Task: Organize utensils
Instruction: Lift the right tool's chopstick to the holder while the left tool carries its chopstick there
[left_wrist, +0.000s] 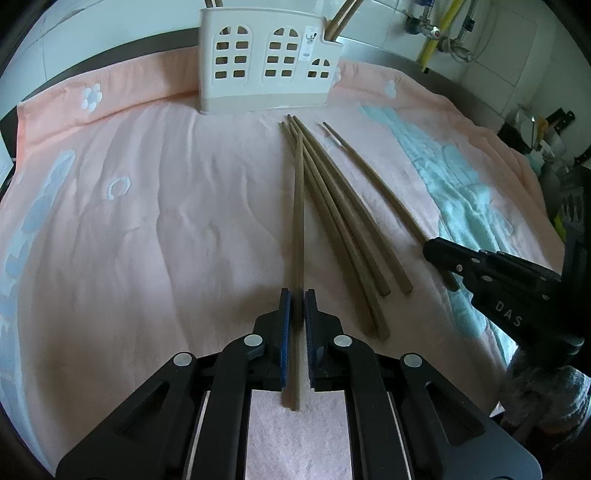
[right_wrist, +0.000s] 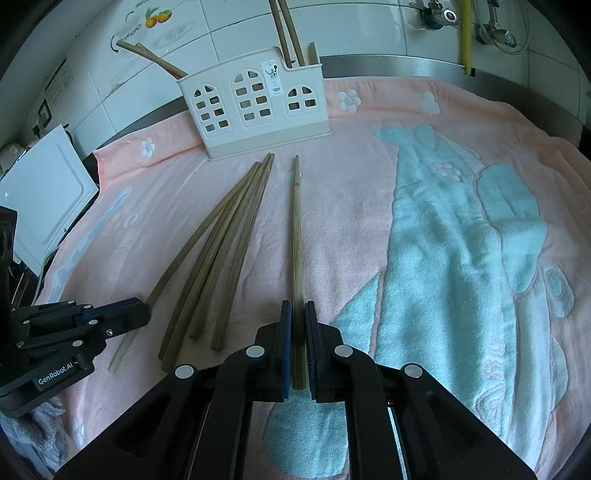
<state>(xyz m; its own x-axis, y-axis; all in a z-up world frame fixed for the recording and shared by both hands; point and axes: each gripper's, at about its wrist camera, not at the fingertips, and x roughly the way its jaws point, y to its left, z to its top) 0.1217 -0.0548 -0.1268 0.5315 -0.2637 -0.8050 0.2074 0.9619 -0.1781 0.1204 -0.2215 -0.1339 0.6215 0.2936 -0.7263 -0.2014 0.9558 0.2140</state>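
The left tool (left_wrist: 297, 306) grips one chopstick (left_wrist: 298, 206); the right tool (right_wrist: 298, 317) clamps a second chopstick (right_wrist: 296, 229). Both sticks lie on the pink towel (left_wrist: 147, 221) covering the desk, pointing toward the white utensil holder (left_wrist: 266, 62) at its far edge. Three loose chopsticks (left_wrist: 332, 206) lie between them.

Left gripper (left_wrist: 297, 295) points forward and down, jaws nearly together, clamped on one chopstick (left_wrist: 298, 206). Right gripper (right_wrist: 298, 306) takes the same pose beside it, jaws clamped on another chopstick (right_wrist: 296, 229).
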